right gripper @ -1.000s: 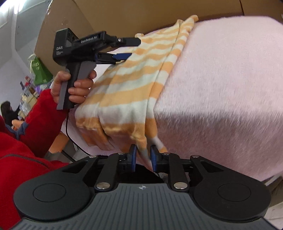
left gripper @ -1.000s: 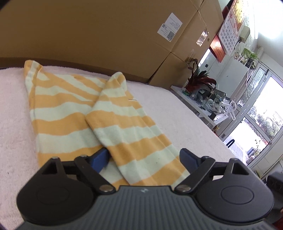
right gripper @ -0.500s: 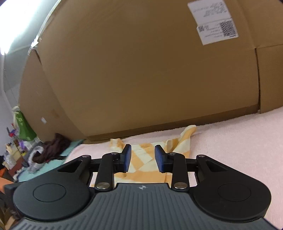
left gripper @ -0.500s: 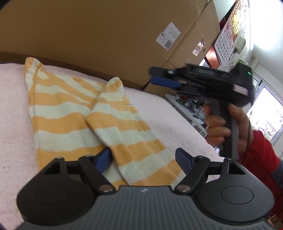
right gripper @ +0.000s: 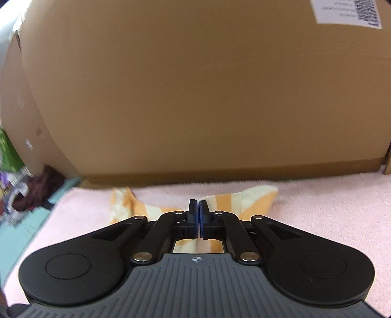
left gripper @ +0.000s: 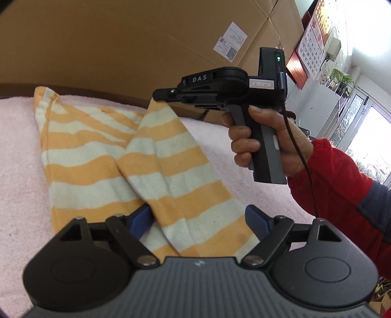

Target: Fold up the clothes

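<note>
Striped garment (left gripper: 168, 171) near end: hidden under the left gripper (left gripper: 198, 221) body at the frame's bottom.
Right gripper (left gripper: 158, 94) tip: whether it pinches the garment's far corner cannot be told.
Garment in right wrist view (right gripper: 246, 200): middle hidden behind the closed jaws.
Box label (right gripper: 349, 11): cut off at upper right, print unreadable.
Left edge clutter (right gripper: 29, 190): blurred.
Red sleeve (left gripper: 342, 186): cut off at right.

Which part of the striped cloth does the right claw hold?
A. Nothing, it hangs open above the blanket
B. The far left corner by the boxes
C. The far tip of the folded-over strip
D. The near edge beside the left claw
C: in the left wrist view the right claw is shut on the far tip of the striped cloth, raised a little off the pink blanket.
</note>
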Available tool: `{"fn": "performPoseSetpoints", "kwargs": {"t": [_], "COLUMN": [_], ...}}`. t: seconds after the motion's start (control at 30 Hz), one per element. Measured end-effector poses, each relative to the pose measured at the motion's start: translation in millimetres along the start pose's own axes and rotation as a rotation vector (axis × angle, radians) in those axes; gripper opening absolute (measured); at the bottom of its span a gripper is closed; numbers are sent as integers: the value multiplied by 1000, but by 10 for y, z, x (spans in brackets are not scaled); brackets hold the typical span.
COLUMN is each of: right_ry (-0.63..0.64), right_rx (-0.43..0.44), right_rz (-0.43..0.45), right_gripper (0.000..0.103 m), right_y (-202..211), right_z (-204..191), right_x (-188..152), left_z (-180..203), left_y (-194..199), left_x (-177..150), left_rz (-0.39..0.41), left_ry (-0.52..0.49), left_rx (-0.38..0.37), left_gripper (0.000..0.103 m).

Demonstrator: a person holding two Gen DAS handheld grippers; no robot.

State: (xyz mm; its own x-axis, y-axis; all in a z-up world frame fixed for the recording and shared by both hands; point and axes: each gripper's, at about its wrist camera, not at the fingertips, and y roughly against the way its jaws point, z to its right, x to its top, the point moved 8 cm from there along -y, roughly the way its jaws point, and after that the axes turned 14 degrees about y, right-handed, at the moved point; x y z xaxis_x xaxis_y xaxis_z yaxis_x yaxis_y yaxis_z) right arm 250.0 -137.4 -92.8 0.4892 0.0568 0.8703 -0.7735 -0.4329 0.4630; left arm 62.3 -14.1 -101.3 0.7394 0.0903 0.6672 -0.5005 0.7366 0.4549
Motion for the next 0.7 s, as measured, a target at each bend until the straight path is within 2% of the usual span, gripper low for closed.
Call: {"fn": "performPoseSetpoints", "kwargs": {"t": [0.1, 0.17, 0.23, 0.3, 0.33, 0.4, 0.47, 0.53, 0.57, 0.6, 0.63, 0.7], "right_ry": [-34, -27, -50, -80, -94, -140, -190, -190, -185, -164, -143, -136], "right_rx": [6, -33, -43, -47, -49, -12, 49, 77, 87, 76, 65, 59], "right_rz": [19, -29, -63, -56, -53, -29, 0, -28, -42, -52, -62, -47], "right_gripper": [3, 8, 8, 8, 9, 19, 25, 25, 23, 9, 2, 2], "right_y": [104, 80, 48, 74, 86, 115, 145, 121, 111, 110, 109, 172], "right_z": [134, 231, 320, 374, 402, 411, 387, 324, 295, 273, 252, 235], "right_x": [-54, -171, -281, -298, -306, -307, -300, -351, -376, -396, -417, -420], "left_z": [59, 59, 53, 43, 39, 25, -22, -70, -90, -107, -117, -116], "left_y": [-3, -12, -13, -3, 2, 4, -7, -11, -15, -7, 4, 43], "left_x": [-29, -35, -37, -35, -35, -30, -21, 4, 21, 30, 35, 34], "left_rz": [-1, -9, -13, -12, -11, -14, -27, -33, -32, -30, -26, -17], "left_ry": [-52, -62, -64, -55, -50, -37, -5, 37, 59, 73, 79, 85], "left_rx": [5, 10, 10, 4, 1, -1, -3, -14, -22, -25, -25, -38], "left_gripper": [81, 78, 65, 51, 49, 49, 50, 50, 50, 50, 46, 45]}}
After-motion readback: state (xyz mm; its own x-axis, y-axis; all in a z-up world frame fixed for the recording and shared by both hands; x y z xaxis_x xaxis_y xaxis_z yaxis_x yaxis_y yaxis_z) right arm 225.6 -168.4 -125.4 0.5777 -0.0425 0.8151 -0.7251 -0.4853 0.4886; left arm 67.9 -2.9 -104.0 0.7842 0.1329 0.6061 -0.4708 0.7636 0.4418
